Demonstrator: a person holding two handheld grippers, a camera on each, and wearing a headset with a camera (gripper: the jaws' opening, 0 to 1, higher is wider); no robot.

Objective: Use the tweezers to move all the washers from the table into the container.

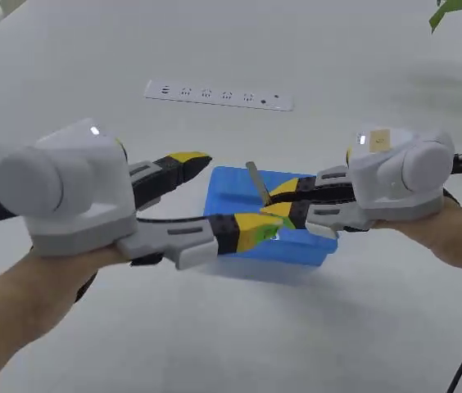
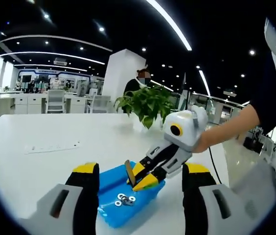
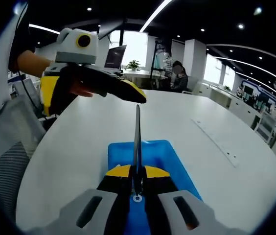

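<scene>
The left gripper (image 1: 228, 193) is held on the left of the head view with its yellow-tipped jaws spread wide and nothing between them. In its own view the blue container (image 2: 109, 182) shows ahead in the gap between the two jaws.

The right gripper (image 1: 280, 199) comes in from the opposite side, a hand (image 1: 444, 233) around its white body. Its jaws are pressed together on the tweezers (image 1: 255, 182), gripping them near one end. The rest of the tweezers sticks out forward as a thin grey strip over the container. In the right gripper view they run straight up the middle from the closed jaws. Whether the tweezers' tips hold anything cannot be told.

The container rests flat on the white tabletop (image 1: 215, 336), under and between the two grippers. A small cluster of washers (image 2: 125, 199) lies inside it on the blue floor, just below the right gripper's jaw tips as the left gripper view has it.

A white power strip (image 1: 219, 94) lies on the tabletop well beyond the container. A leafy plant (image 2: 145, 105) stands at the far edge of the tabletop. Behind it is an open office with desks, chairs and ceiling light strips.
</scene>
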